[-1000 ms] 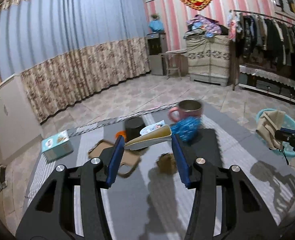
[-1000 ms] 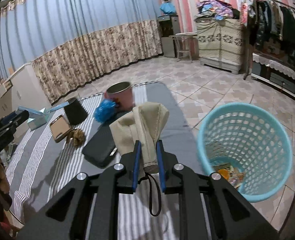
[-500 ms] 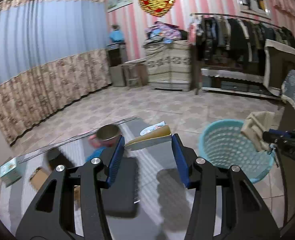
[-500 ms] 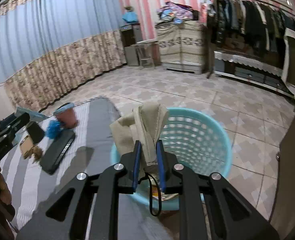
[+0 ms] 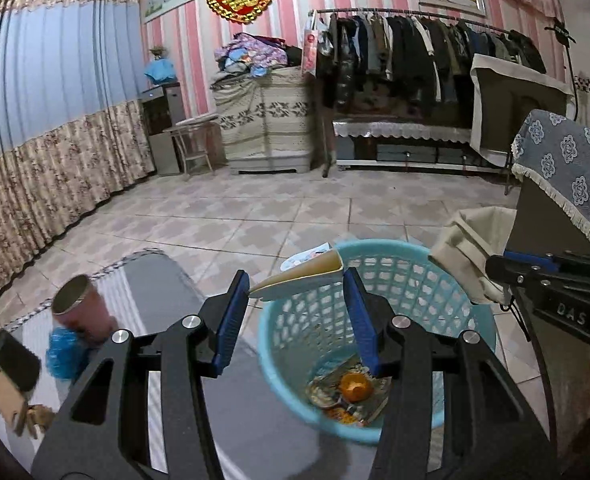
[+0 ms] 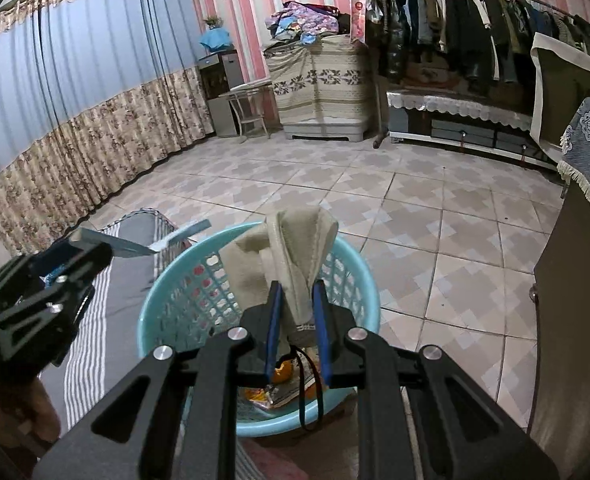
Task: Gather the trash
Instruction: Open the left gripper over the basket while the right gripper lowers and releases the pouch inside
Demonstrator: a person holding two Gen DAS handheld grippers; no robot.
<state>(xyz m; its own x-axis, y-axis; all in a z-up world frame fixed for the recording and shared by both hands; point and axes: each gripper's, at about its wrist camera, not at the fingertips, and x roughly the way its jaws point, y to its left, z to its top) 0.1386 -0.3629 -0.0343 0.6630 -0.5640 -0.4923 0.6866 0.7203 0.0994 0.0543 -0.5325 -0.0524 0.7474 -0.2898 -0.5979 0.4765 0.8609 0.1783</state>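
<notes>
My left gripper is shut on a flattened cardboard carton, held across its blue pads above the near rim of a light blue plastic basket. The basket holds wrappers and an orange thing. My right gripper is shut on a crumpled beige cloth and holds it over the same basket. The right gripper and cloth show at the right of the left wrist view. The left gripper with the carton shows at the left of the right wrist view.
A grey striped table lies left of the basket, with a pink metal cup, a blue crumpled wrapper, a black cup and brown scraps. A cloth-covered cabinet stands right. Tiled floor lies beyond.
Both grippers swung right from the table to above the basket, each still holding its item. The basket's contents have come into view below them.
</notes>
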